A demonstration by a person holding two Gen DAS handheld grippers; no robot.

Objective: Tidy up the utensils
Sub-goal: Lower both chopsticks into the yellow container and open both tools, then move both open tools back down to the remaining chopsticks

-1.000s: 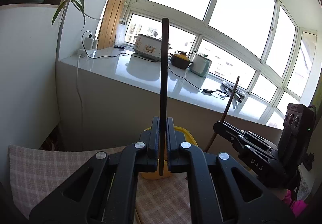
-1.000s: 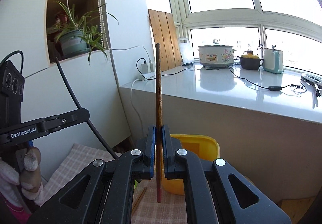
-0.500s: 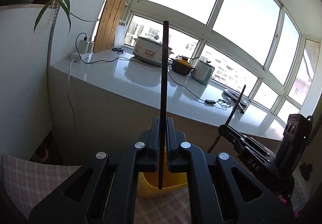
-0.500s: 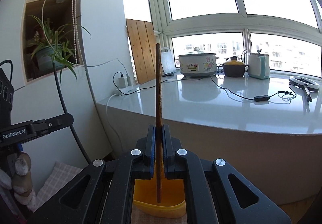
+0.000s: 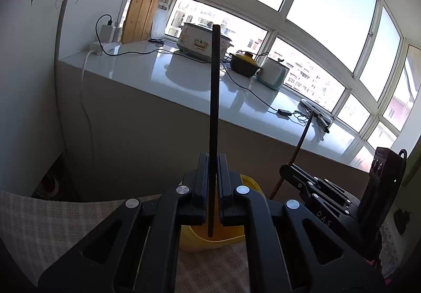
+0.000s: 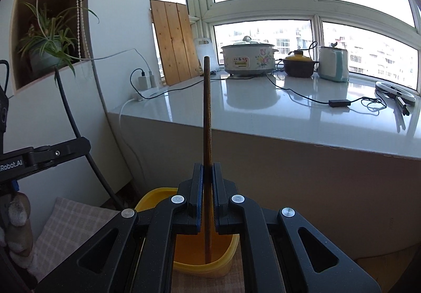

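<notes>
My left gripper (image 5: 212,161) is shut on a dark chopstick (image 5: 214,98) that stands upright, its lower tip over the yellow container (image 5: 210,240). My right gripper (image 6: 208,174) is shut on a brown wooden chopstick (image 6: 207,114), also upright, with its lower end inside the yellow container (image 6: 223,264). In the left wrist view the right gripper (image 5: 284,169) shows at the right with its brown chopstick (image 5: 302,140). In the right wrist view the left gripper's body (image 6: 44,153) shows at the left edge.
The container stands on a checked cloth (image 5: 52,224) (image 6: 68,229). Behind it is a white counter (image 6: 289,108) with a rice cooker (image 6: 248,58), a brown pot (image 6: 300,64), a kettle (image 6: 332,64), cables and a wooden board (image 6: 173,40). A potted plant (image 6: 44,43) sits on a shelf at left.
Both grippers have moved forward toward the counter, so the yellow container sits lower and closer under the fingers. The right chopstick's lower end now reaches into the container. Both stay shut.
</notes>
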